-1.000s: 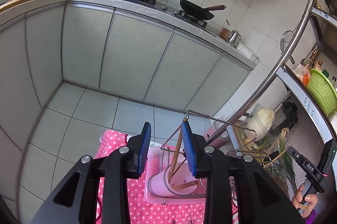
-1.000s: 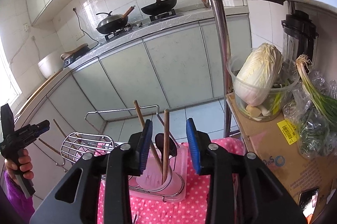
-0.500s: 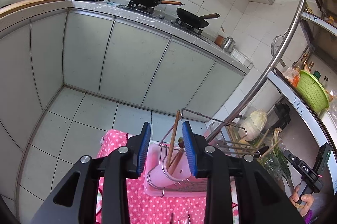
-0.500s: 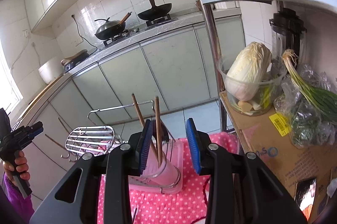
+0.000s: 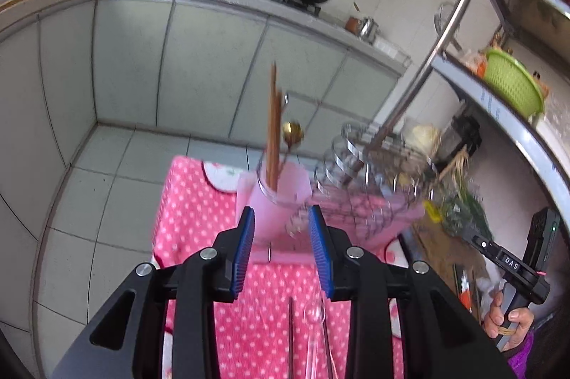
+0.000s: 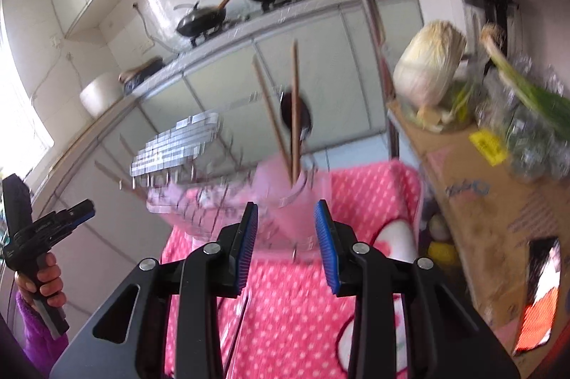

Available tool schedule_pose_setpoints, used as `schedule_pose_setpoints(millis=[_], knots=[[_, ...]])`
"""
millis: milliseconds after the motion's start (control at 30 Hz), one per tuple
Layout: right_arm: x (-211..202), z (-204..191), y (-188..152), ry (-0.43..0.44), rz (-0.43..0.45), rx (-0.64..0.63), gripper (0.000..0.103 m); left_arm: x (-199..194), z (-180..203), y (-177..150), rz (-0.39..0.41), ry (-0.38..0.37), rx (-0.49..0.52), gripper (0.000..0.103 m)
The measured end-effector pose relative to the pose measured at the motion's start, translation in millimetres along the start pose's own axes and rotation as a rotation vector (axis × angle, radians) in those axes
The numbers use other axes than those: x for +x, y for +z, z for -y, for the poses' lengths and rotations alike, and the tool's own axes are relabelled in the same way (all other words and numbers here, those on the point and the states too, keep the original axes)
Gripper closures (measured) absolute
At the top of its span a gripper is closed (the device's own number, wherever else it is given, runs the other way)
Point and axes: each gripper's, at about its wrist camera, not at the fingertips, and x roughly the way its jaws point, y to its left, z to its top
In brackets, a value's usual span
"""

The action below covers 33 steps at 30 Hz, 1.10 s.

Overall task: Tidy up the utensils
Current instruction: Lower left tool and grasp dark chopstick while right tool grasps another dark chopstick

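Both grippers hovering empty over the pink cloth (image 5: 199,211).
Left gripper (image 5: 281,250) and right gripper (image 6: 286,249) are gaping, facing the utensil cup (image 5: 274,197); a wire rack (image 5: 359,165) is crowding its side.

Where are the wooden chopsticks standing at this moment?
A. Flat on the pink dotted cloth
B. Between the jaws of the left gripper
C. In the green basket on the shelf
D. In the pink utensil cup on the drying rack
D: the wooden chopsticks rise upright out of the pink utensil cup, beside a spoon, beyond the open left gripper, which holds nothing.
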Motion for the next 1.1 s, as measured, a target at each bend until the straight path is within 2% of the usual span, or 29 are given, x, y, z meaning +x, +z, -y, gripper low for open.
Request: schedule_pose_setpoints(millis=[200,500,767,1100], knots=[[30.4,0.0,-43.7,0.038,-0.129,0.029,0.069,38.0,6.3,-45.4,-0.136,-0.011,0.014,0.072],[63.6,-0.5,-92.9,0.069,-0.256,0.082,0.069,94.2,1.8,-104.7,-0.328,0.016,0.001,0.072],[80.5,-5.7,-113.7,0.097,-0.327,0.084,0.069,138.1,11.0,-119.0,-0.456,0.008,-0.004,0.077],[90.3,-6.6,-120.6,0.170,-0.374,0.128,0.069,191.9,27.3,-116.6,-0.567,0.104,0.074,0.089]])
